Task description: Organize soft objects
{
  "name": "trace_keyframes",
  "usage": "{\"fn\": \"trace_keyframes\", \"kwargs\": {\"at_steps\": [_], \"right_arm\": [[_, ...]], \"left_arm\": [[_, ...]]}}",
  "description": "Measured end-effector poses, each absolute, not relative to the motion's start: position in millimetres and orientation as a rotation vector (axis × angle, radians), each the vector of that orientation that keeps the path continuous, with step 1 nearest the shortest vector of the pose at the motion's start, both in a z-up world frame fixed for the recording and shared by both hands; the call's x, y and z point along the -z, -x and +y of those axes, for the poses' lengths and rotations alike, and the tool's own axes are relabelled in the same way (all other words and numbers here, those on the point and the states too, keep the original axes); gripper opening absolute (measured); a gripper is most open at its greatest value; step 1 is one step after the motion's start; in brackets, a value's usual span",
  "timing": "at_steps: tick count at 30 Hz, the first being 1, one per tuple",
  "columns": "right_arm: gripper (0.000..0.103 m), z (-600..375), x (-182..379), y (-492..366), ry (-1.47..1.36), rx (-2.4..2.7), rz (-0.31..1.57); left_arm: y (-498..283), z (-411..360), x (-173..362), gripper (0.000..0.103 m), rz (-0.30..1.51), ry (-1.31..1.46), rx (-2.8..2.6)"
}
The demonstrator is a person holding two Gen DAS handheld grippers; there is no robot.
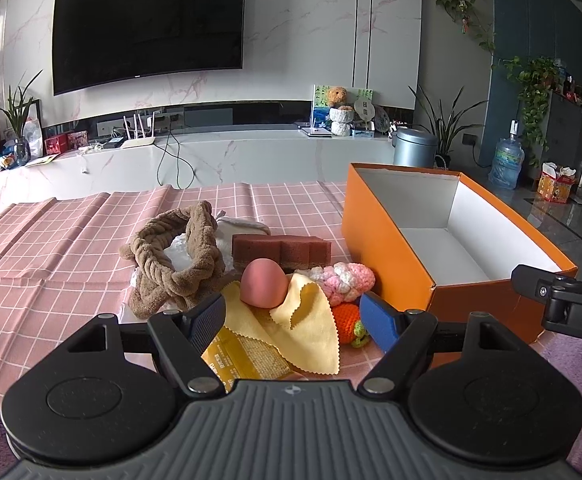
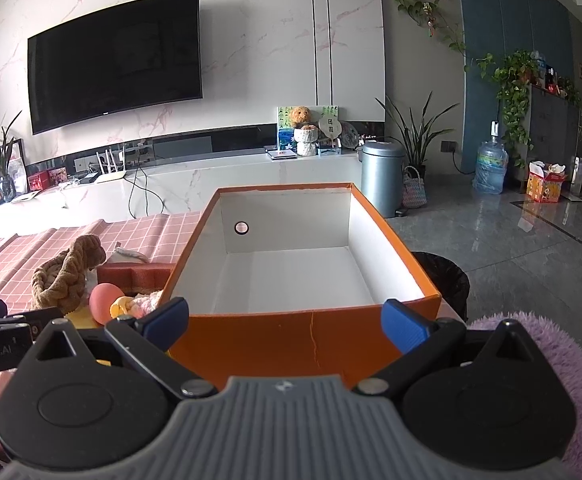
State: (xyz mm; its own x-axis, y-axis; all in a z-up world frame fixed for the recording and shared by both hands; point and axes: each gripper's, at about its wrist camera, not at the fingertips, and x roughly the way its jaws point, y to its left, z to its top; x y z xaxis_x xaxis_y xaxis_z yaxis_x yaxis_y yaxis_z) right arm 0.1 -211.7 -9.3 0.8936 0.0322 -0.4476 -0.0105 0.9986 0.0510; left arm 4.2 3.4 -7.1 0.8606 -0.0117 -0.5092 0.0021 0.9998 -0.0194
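Pink-and-white checked tablecloth point(image 1: 71, 248), orange box point(image 1: 387, 256) with white inside, yellow cloth point(image 1: 311, 336), brown headband point(image 1: 171, 256).

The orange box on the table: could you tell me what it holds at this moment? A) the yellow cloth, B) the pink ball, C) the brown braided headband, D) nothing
D: the right wrist view looks straight into the orange box and shows only bare white walls and floor, while the pink ball, brown braided headband and yellow cloth lie on the tablecloth beside it.
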Motion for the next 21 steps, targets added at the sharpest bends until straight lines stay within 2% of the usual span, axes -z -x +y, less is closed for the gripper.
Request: {"fn": "trace_keyframes", "kwargs": {"at_steps": [21], "right_arm": [[0.101, -211.5, 9.8, -1.3, -0.051, -0.020, 0.469]], "left_arm": [[-4.0, 1.7, 6.9, 0.090, 0.539, 0.018, 0.008]]}}
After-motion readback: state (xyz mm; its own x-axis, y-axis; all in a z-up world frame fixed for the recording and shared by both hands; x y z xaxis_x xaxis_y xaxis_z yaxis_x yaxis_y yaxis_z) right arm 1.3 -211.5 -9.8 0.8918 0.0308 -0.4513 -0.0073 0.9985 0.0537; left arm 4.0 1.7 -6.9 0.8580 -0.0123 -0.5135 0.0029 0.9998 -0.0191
